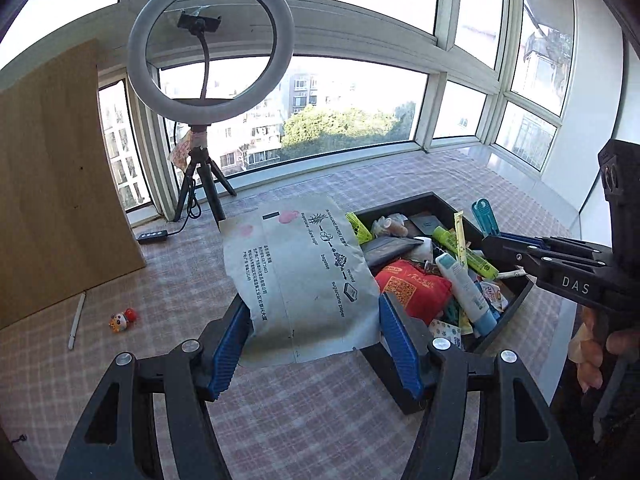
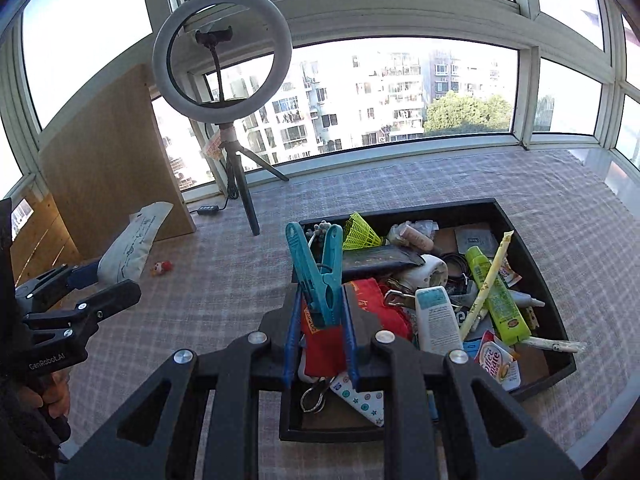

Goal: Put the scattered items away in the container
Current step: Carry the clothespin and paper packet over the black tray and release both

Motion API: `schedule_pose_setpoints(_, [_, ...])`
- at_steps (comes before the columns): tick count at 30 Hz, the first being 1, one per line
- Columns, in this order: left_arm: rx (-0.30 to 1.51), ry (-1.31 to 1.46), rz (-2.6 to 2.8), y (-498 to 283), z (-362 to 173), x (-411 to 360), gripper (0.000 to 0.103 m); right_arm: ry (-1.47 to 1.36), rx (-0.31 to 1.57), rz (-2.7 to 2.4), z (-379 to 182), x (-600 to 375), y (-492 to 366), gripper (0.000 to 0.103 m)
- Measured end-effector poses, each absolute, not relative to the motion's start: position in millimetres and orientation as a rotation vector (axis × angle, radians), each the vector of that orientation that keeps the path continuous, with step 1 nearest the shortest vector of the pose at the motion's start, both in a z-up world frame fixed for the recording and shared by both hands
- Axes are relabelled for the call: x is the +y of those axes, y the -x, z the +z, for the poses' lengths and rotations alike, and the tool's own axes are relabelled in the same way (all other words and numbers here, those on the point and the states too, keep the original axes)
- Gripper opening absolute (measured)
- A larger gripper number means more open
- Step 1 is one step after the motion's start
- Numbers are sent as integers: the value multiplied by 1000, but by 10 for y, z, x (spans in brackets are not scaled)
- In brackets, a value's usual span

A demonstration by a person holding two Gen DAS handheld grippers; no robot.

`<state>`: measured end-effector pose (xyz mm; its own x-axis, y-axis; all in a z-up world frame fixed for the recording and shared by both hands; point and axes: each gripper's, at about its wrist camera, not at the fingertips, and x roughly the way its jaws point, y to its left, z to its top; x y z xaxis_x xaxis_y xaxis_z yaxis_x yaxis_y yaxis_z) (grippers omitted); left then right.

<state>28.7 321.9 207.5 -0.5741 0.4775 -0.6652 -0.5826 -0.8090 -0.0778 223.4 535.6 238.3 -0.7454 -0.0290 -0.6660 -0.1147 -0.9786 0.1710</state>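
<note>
both loads are in carry: the left gripper (image 1: pixel 316 338) clamps a grey printed paper pouch (image 1: pixel 298 276) and the right gripper (image 2: pixel 320 338) pinches a teal plastic clothes peg (image 2: pixel 318 276), each next needing release over the black rectangular tray (image 2: pixel 532 276).

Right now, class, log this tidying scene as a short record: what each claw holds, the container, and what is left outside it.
left claw: shut on grey paper pouch
right claw: shut on teal clothespin
container: black tray, crowded with tubes and packets
left outside: small toy figure, white pen on checked cloth
background: ring light on tripod
</note>
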Motion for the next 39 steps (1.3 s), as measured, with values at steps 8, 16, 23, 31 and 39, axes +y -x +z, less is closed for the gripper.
schedule_pose_setpoints(8, [225, 909, 2333, -429, 2104, 3854, 62, 1068, 284, 2890, 2391, 5831, -2390, 19])
schedule_pose_setpoints(16, [240, 925, 2309, -319, 2022, 4337, 62, 1068, 285, 2871, 2310, 6271, -2380, 19])
schedule_pose_setpoints(23, [235, 970, 2285, -101, 1910, 4672, 62, 1087, 323, 2811, 2189, 6651, -2323, 19])
schedule_pose_setpoints(31, [268, 978, 2240, 68, 1852, 5084, 62, 1121, 395, 2736, 2038, 6999, -2262, 19])
schedule_pose_setpoints(39, [242, 952, 2199, 149, 1858, 5491, 65, 1148, 424, 2697, 1981, 7184, -2232, 23])
